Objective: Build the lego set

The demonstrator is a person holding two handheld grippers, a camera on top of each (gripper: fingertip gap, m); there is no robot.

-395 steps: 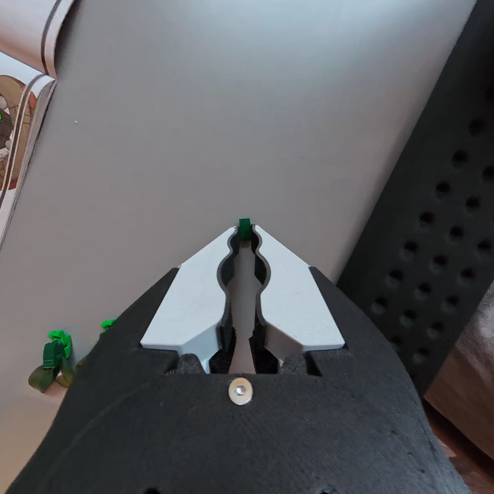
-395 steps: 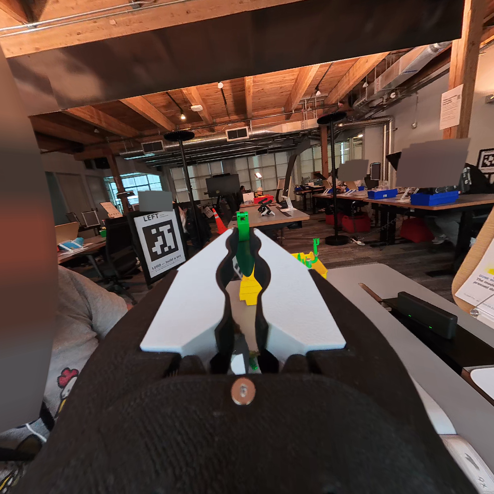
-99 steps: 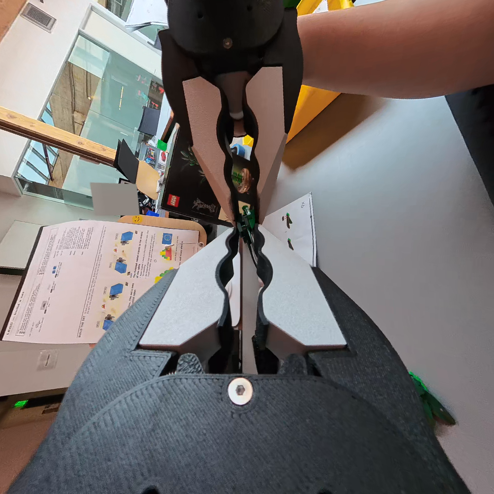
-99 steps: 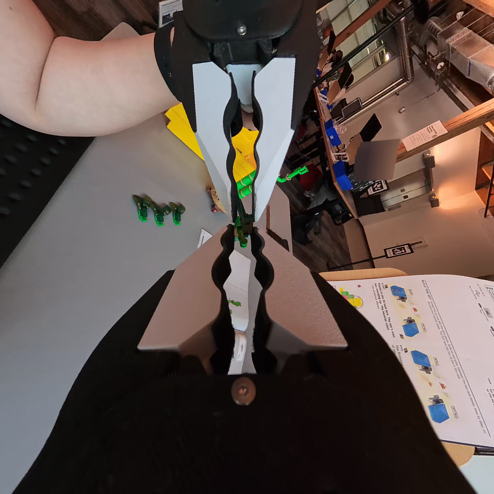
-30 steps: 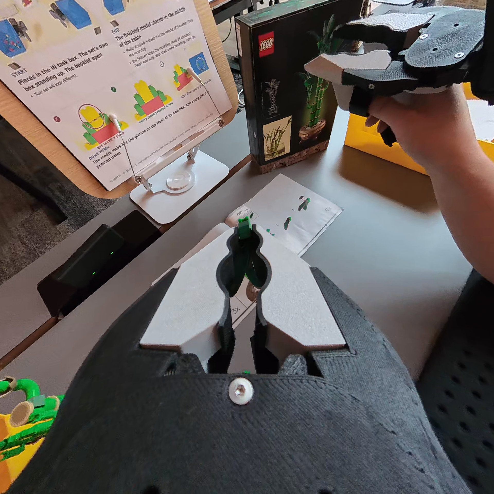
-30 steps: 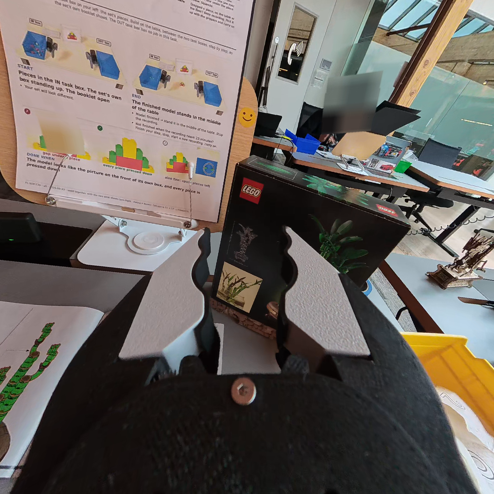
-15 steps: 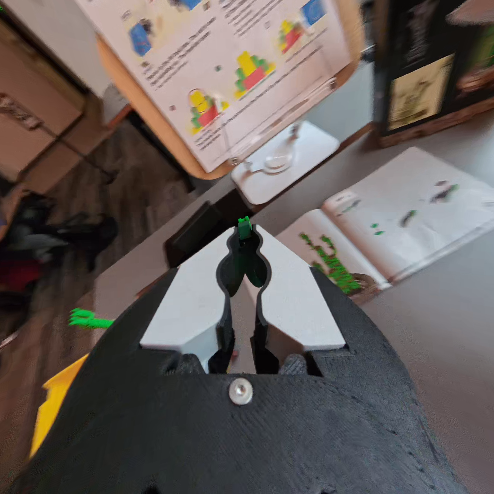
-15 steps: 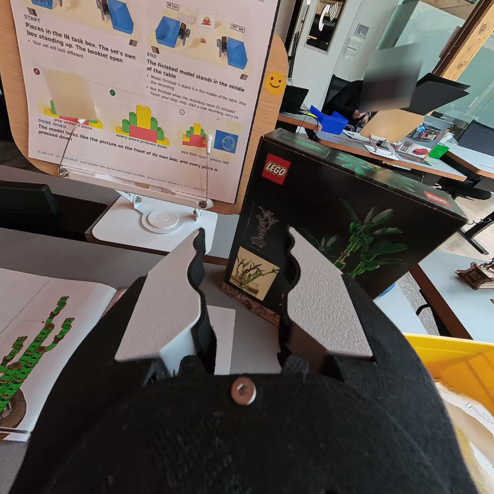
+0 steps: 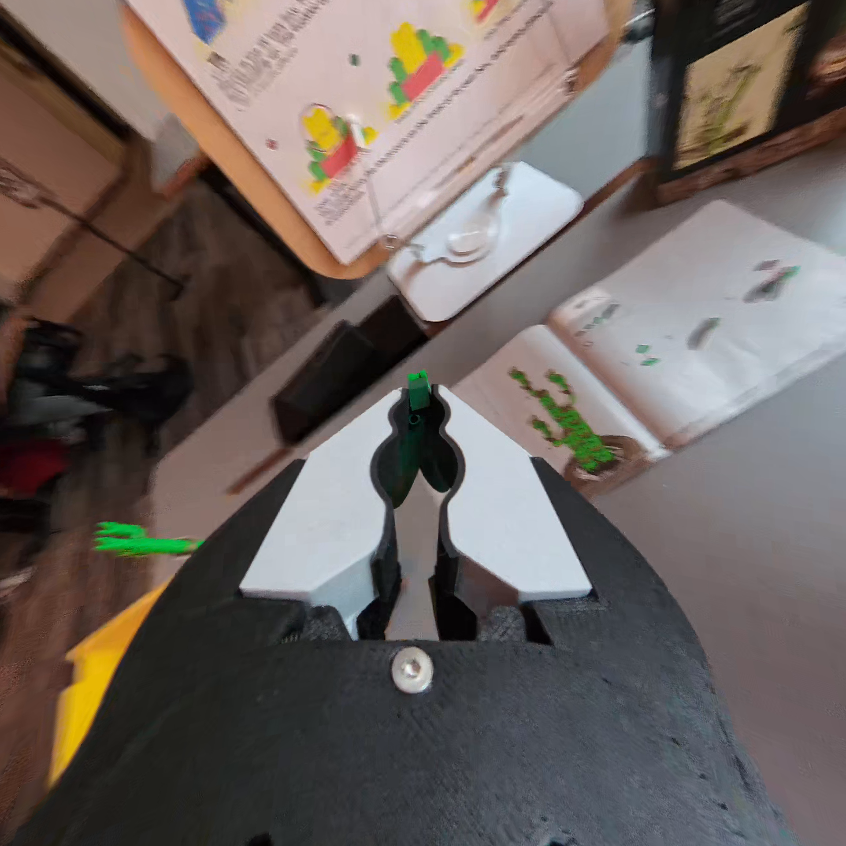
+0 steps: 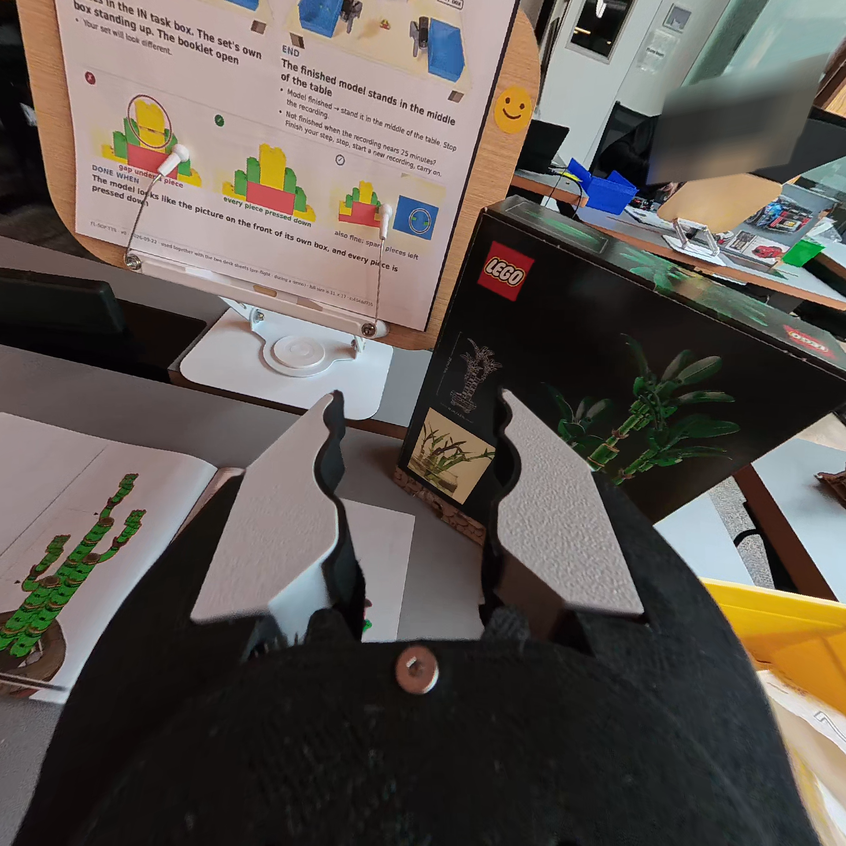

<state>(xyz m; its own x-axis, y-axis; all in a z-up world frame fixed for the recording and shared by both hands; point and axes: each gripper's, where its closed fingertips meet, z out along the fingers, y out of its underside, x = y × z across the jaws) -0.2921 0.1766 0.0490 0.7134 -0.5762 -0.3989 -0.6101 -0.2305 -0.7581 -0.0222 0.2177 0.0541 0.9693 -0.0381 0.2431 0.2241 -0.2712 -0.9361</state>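
My left gripper (image 9: 419, 389) is shut on a small green leaf piece (image 9: 417, 451); its bright green stub pokes out past the fingertips and two dark green leaves hang between the fingers. It is held above the grey table (image 9: 732, 526). A bright green bamboo stalk (image 9: 137, 545) sticks out at the left, above a yellow bin (image 9: 87, 677). My right gripper (image 10: 419, 398) is open and empty, facing the black set box (image 10: 618, 366). The open instruction booklet (image 10: 91, 517) lies to its left; it also shows in the left wrist view (image 9: 686, 348).
An instruction sheet on a wooden board (image 10: 284, 151) stands on a white stand (image 10: 293, 357) at the table's back. A black bar device (image 9: 338, 371) lies by the table's far edge. A yellow bin (image 10: 787, 641) sits at the right of the right gripper. There is about 30 cm between the tips of the two grippers. My left gripper is the nearer one to the bright green bamboo stalk (image 9: 137, 545): about 15 cm, against 40 cm.
The left gripper has swung left with the leaf piece, so the view is blurred and the bamboo stalk and yellow bin came in. The right gripper stays open and has tilted down slightly.
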